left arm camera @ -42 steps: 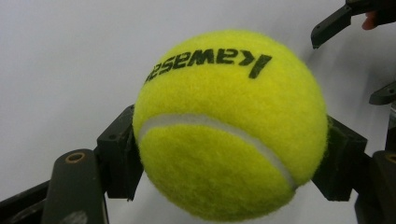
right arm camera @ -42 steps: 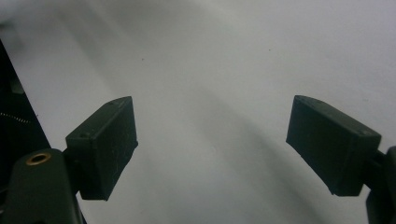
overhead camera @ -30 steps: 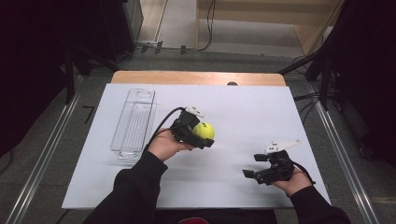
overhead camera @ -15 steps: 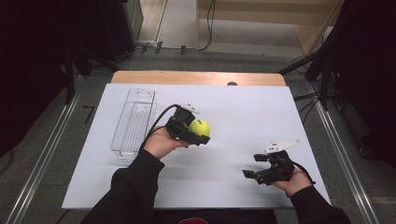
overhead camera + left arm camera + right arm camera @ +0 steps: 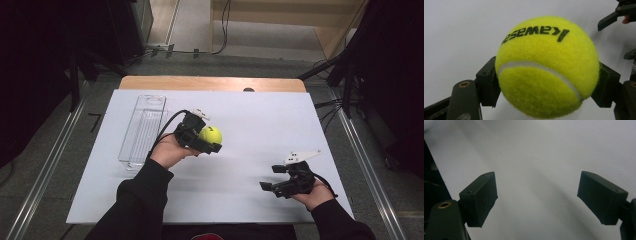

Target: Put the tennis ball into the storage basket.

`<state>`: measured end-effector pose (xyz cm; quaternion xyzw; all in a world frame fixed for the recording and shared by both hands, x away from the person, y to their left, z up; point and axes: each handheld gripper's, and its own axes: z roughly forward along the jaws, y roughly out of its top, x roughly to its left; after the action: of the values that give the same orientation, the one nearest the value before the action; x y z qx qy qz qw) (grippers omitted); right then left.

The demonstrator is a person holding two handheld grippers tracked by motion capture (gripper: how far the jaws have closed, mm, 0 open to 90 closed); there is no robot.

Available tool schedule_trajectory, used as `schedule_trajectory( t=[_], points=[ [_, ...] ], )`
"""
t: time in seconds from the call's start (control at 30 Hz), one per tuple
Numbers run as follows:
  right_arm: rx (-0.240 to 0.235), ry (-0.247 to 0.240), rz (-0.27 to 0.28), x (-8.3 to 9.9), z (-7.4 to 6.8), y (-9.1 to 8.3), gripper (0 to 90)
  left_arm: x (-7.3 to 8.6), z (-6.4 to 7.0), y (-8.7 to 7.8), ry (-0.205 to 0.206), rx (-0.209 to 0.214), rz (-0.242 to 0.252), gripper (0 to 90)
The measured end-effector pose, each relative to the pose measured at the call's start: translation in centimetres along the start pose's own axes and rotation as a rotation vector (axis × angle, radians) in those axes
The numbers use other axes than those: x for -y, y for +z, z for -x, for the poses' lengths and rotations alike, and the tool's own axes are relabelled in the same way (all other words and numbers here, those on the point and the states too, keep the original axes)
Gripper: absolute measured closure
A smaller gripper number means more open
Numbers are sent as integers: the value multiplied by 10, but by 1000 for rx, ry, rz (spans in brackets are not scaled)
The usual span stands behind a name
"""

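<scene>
We are gripping the tennis ball (image 5: 210, 134) in our left gripper (image 5: 204, 139), just right of the clear tray (image 5: 143, 131); our right gripper (image 5: 270, 177) is resting low, jaws spread, near the table's (image 5: 260, 115) front edge.

One tennis ball (image 5: 210, 134), one clear plastic tray (image 5: 142, 131), one white board (image 5: 260, 120), and two grippers: left gripper (image 5: 206, 140), right gripper (image 5: 270, 177).

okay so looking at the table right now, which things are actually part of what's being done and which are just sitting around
In use:
- tennis ball, clamped in the left gripper
- clear tray, probably, empty and beside the ball

Lying about:
- right gripper, open, holding nothing
- cables on the floor beyond the table
</scene>
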<state>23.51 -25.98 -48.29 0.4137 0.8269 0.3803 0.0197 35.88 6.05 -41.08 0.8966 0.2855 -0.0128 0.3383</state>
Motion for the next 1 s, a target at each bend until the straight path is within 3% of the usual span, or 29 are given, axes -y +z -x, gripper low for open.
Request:
schedule_trajectory(
  t=[1.0],
  points=[
    [0,4,-1,0,0,0,141,4,-18,-21,-40,-31,31,256]
  ],
)
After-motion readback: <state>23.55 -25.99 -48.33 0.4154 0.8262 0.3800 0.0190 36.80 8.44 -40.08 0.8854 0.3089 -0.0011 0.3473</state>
